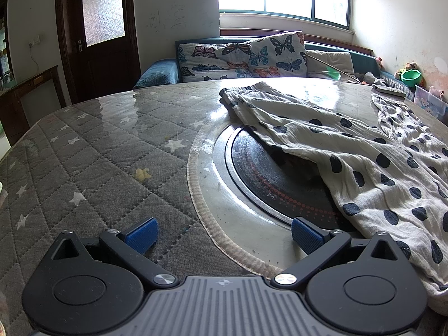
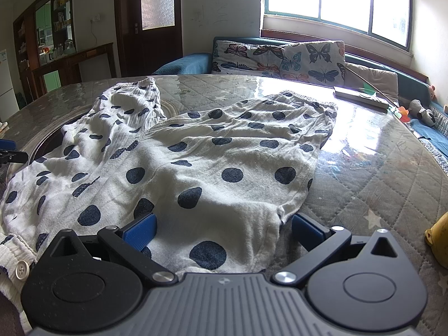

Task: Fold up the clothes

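Note:
A white garment with dark blue polka dots (image 2: 212, 162) lies spread and rumpled on the table, its two long parts reaching toward the far edge. It fills the right side of the left wrist view (image 1: 364, 168). My left gripper (image 1: 224, 233) is open and empty, over the bare table to the left of the garment. My right gripper (image 2: 224, 229) is open, its blue pads either side of the garment's near edge, holding nothing. A white button (image 2: 21, 269) shows at the near left hem.
The table (image 1: 98, 154) has a grey quilted star-pattern cover under clear plastic, with a round black hotplate (image 1: 268, 173) partly under the garment. A book (image 2: 361, 95) lies at the far right edge. A yellow object (image 2: 439, 238) sits at the right. A sofa with butterfly cushions (image 1: 240, 56) stands behind.

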Demonstrator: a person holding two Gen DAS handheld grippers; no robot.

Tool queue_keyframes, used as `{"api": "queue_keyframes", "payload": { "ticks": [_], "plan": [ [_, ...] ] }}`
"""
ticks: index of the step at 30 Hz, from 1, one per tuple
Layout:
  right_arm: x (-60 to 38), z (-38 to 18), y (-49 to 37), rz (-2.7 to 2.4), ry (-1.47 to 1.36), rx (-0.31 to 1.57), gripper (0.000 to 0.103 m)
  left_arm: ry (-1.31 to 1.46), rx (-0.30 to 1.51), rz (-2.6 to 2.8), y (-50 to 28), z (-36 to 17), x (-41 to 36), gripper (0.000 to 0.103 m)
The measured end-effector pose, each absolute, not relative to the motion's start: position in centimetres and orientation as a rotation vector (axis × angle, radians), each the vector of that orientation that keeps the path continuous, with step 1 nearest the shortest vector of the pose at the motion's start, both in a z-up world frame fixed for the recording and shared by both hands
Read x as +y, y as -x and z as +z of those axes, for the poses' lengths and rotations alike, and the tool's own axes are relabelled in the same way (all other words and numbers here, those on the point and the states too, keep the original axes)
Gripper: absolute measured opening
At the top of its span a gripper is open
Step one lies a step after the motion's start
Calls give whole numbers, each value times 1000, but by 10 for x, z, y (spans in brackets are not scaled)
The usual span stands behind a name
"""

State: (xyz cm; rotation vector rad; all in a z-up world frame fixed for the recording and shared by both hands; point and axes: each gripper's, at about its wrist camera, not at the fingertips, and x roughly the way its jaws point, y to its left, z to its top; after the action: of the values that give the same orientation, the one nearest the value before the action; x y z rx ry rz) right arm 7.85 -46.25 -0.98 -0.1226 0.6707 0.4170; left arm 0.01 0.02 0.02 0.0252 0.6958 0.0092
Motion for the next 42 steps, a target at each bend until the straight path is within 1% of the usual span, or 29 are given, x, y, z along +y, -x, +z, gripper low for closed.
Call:
{"api": "queue_keyframes", "payload": {
  "ticks": [11,15,24,35,42],
  "plan": [
    [-462,-9,-79,417,123,671,103,-24,704,18,1,3,0,103],
    [-463,-10,-80,419,119,673,103,-10,699,18,9,18,-9,103],
    [-463,-8,-81,425,115,684,103,-194,640,-227,56,61,-93,103],
    [-475,4,-86,417,26,733,103,-245,632,-531,90,73,-181,103],
    [-482,8,-86,366,42,755,103,-219,657,-570,96,77,-211,103]
  ]
}}
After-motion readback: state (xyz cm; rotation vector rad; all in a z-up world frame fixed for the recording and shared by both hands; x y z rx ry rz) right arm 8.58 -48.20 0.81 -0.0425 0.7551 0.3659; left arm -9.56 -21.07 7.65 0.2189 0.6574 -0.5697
